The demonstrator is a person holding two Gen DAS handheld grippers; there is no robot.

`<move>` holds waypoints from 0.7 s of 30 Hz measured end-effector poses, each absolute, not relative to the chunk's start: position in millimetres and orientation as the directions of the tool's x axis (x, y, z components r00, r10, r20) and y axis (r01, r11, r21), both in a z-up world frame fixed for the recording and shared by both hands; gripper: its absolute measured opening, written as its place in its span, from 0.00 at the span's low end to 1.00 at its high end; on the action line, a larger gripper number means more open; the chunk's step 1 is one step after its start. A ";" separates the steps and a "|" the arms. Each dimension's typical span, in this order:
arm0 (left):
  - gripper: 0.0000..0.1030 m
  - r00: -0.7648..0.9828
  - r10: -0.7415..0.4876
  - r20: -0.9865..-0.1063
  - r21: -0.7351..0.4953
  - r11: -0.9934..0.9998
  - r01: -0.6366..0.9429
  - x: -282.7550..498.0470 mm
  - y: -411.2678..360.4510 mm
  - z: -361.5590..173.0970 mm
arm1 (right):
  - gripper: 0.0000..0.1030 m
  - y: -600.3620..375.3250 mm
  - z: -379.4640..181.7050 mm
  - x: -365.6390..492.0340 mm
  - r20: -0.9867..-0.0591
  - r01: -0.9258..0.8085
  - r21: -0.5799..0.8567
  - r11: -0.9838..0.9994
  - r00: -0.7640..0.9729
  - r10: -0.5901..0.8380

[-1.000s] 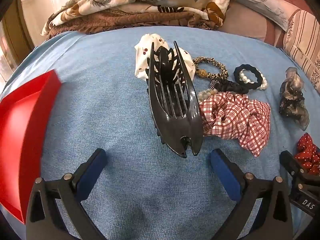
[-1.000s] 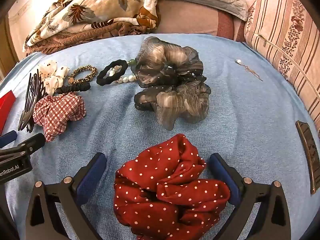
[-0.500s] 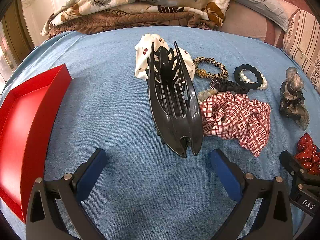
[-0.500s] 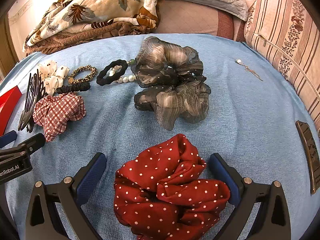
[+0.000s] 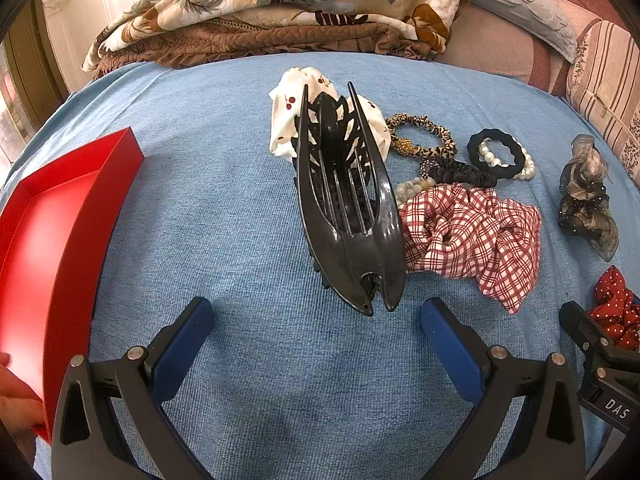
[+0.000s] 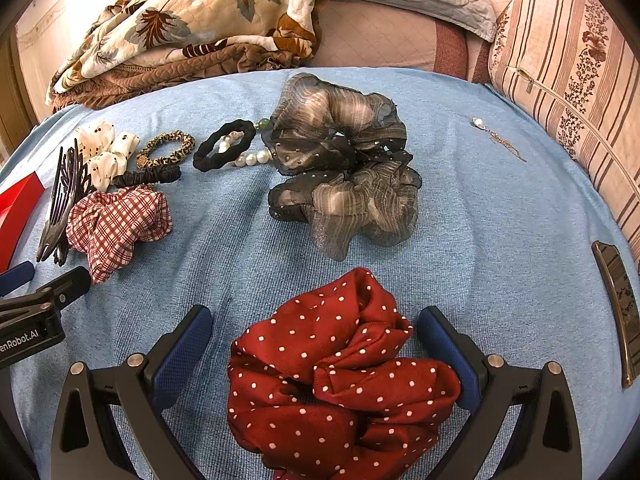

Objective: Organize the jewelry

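Observation:
A large black claw hair clip [image 5: 348, 208] lies on the blue cloth just ahead of my open left gripper [image 5: 316, 320], whose blue pads do not touch it. A red tray [image 5: 60, 232] sits at the left, with a hand at its near corner. A red polka-dot scrunchie [image 6: 340, 376] lies between the pads of my open right gripper [image 6: 316, 332]; the right pad touches it, the left stands clear. Beyond it rests a grey sheer scrunchie [image 6: 344, 168]. A red checked scrunchie [image 5: 468, 236], a pearl bracelet inside a black tie [image 5: 500, 154] and a leopard tie [image 5: 424, 136] lie right of the clip.
A white cherry-print scrunchie [image 5: 292, 120] is behind the clip. A small earring [image 6: 496, 136] and a dark barrette [image 6: 616, 304] lie at the right of the cloth. Folded quilts [image 6: 192, 28] and pillows [image 6: 568, 72] border the far and right sides.
The red tray has slid further in from the left, toward the clip. Both grippers and the hair pieces have stayed put.

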State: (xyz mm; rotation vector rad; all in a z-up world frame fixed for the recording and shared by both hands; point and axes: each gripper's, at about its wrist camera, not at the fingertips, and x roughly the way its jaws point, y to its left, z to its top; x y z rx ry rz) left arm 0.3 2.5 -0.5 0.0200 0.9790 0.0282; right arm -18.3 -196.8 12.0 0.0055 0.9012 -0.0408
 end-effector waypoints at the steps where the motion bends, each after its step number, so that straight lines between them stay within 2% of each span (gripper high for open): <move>1: 1.00 0.558 0.034 -0.829 0.031 0.999 -0.015 0.5 2.4 -0.5 | 1.00 -197.2 12.3 -18.7 -0.784 0.038 -0.013 0.999 0.620 -0.033; 21: 1.00 0.557 0.036 -0.829 0.034 0.999 -0.015 0.7 3.3 -0.8 | 1.00 -196.7 12.6 -18.9 -0.787 0.027 0.008 1.000 0.617 -0.010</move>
